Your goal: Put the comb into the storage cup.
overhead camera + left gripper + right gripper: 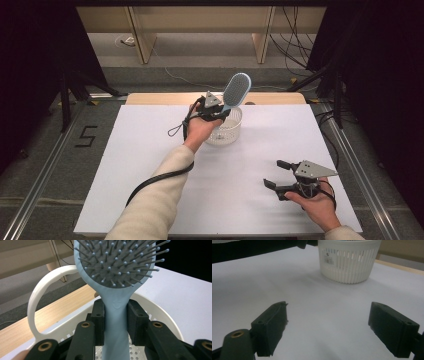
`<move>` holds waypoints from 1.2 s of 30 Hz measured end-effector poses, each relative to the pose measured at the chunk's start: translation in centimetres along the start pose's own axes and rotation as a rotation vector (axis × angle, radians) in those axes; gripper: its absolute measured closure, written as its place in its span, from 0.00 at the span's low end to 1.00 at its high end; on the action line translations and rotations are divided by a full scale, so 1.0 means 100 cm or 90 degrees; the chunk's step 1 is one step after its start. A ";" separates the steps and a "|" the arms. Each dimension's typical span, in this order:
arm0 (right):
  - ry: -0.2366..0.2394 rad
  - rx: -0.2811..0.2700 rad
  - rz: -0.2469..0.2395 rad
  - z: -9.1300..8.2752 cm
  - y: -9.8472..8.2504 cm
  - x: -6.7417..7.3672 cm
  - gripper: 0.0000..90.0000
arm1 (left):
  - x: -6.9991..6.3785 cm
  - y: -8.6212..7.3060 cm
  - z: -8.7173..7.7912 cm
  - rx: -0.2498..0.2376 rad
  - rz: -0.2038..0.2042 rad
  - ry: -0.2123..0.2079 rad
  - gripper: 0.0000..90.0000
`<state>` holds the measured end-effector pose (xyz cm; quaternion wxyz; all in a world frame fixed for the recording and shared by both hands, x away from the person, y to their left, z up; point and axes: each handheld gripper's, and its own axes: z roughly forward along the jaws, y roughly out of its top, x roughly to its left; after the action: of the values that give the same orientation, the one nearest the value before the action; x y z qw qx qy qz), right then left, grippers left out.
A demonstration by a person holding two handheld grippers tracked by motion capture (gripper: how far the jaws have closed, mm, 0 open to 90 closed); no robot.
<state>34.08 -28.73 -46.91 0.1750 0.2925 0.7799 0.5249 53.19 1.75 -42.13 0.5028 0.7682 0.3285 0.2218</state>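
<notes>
The left gripper (216, 111) is clamping both jaws on the pale blue handle of a hairbrush (236, 91), holding it over the white slotted basket (227, 131) at the far middle of the white tabletop (150, 165). The brush head is rising up and away above the gripper, bristles facing its camera, handle end dipping inside the basket rim. The right gripper (274, 173) is hovering near the tabletop's front right, jaws spread wide and holding nothing, well apart from the basket.
</notes>
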 end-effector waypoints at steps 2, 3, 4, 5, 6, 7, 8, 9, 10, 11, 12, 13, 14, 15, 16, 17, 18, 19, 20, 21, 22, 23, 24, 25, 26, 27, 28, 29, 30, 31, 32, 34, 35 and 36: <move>0.000 0.001 0.000 0.000 0.000 0.000 0.18 | 0.000 0.000 0.000 0.001 0.001 -0.001 0.77; 0.000 0.001 0.000 0.000 0.000 0.000 0.18 | -0.001 -0.001 0.000 0.002 0.003 -0.001 0.77; 0.000 0.001 0.000 0.000 0.000 0.000 0.18 | -0.001 -0.001 0.001 0.002 0.004 -0.001 0.77; 0.000 0.001 0.000 0.000 0.000 0.000 0.18 | -0.001 -0.001 0.001 0.003 0.004 -0.002 0.77; 0.000 0.000 0.000 0.000 0.000 0.000 0.18 | -0.001 -0.001 0.001 0.003 0.003 -0.002 0.77; 0.000 0.001 0.000 0.000 0.000 0.000 0.18 | -0.001 -0.001 0.001 0.003 0.003 -0.002 0.77; 0.000 0.001 0.000 0.000 0.000 0.000 0.18 | -0.001 -0.001 0.001 0.003 0.004 -0.002 0.77; 0.000 0.001 0.000 0.000 0.000 0.000 0.18 | -0.001 -0.001 0.001 0.003 0.005 -0.002 0.77; 0.000 0.001 0.000 0.000 0.000 0.000 0.18 | -0.002 -0.001 0.001 0.004 0.006 -0.002 0.77; 0.000 0.001 0.000 0.000 0.000 0.000 0.18 | -0.002 -0.002 0.001 0.004 0.007 -0.002 0.77; 0.000 0.001 0.000 0.000 0.000 0.000 0.18 | -0.001 -0.002 0.001 0.005 0.007 -0.002 0.77; 0.000 0.001 0.000 0.000 0.000 0.000 0.18 | -0.002 -0.002 0.001 0.004 0.007 -0.002 0.77; 0.000 0.001 0.000 0.000 0.000 0.000 0.18 | -0.002 -0.002 0.001 0.005 0.007 -0.002 0.77; 0.000 0.001 0.000 0.000 0.000 0.000 0.18 | -0.002 -0.002 0.001 0.006 0.009 -0.003 0.77; 0.000 0.001 0.000 0.000 0.000 0.000 0.18 | -0.002 -0.002 0.001 0.007 0.012 -0.002 0.77; 0.000 0.000 0.000 0.000 0.000 0.000 0.18 | -0.002 -0.002 0.002 0.008 0.013 -0.002 0.77; 0.000 0.000 0.000 0.000 0.000 0.000 0.18 | -0.002 -0.002 0.002 0.008 0.012 -0.001 0.77; 0.000 0.001 0.000 0.000 0.000 0.000 0.18 | -0.002 -0.002 0.002 0.007 0.012 -0.001 0.77; 0.000 0.001 0.000 0.000 0.000 0.000 0.18 | -0.002 -0.002 0.002 0.007 0.011 -0.001 0.77; 0.000 0.001 0.000 0.000 0.000 0.000 0.18 | -0.002 -0.002 0.002 0.008 0.011 -0.001 0.77; 0.000 0.000 0.000 0.000 0.000 0.000 0.18 | -0.002 -0.002 0.002 0.008 0.013 -0.001 0.77; 0.000 0.000 0.000 0.000 0.000 0.000 0.18 | -0.002 -0.002 0.002 0.009 0.012 -0.001 0.77; 0.000 0.001 0.000 0.000 0.000 0.000 0.18 | -0.002 -0.002 0.001 0.009 0.013 -0.001 0.77; 0.000 0.001 0.000 0.000 0.000 0.000 0.18 | -0.002 -0.002 0.001 0.009 0.013 -0.001 0.77; 0.000 0.001 0.000 0.000 0.000 0.000 0.18 | -0.002 -0.002 0.001 0.009 0.013 -0.001 0.77; 0.000 0.001 0.000 0.000 0.000 0.000 0.18 | -0.002 -0.002 0.001 0.010 0.012 -0.001 0.77; 0.000 0.000 0.000 0.000 0.000 0.000 0.18 | -0.002 -0.002 0.001 0.009 0.010 -0.001 0.77; 0.000 0.000 0.000 0.000 0.000 0.000 0.18 | -0.002 -0.003 0.002 0.008 0.010 0.000 0.77; 0.000 0.001 0.000 0.000 0.000 0.000 0.18 | -0.002 -0.003 0.002 0.007 0.010 0.000 0.77; 0.000 0.001 0.000 0.000 0.000 0.000 0.18 | -0.002 -0.003 0.002 0.007 0.010 0.000 0.77; 0.000 0.001 0.000 0.000 0.000 0.000 0.18 | -0.002 -0.004 0.001 0.008 0.012 0.000 0.77; 0.000 0.001 0.000 0.000 0.000 0.000 0.18 | -0.003 -0.005 0.001 0.008 0.011 -0.001 0.77; 0.000 0.001 0.000 0.000 0.000 0.000 0.18 | -0.003 -0.006 0.001 0.009 0.012 -0.001 0.77; 0.000 0.001 0.000 0.000 0.000 0.000 0.18 | -0.003 -0.007 0.001 0.008 0.012 -0.002 0.77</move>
<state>34.06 -28.74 -46.90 0.1749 0.2926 0.7804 0.5242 52.85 1.69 -42.76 0.4964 0.7746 0.3221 0.2232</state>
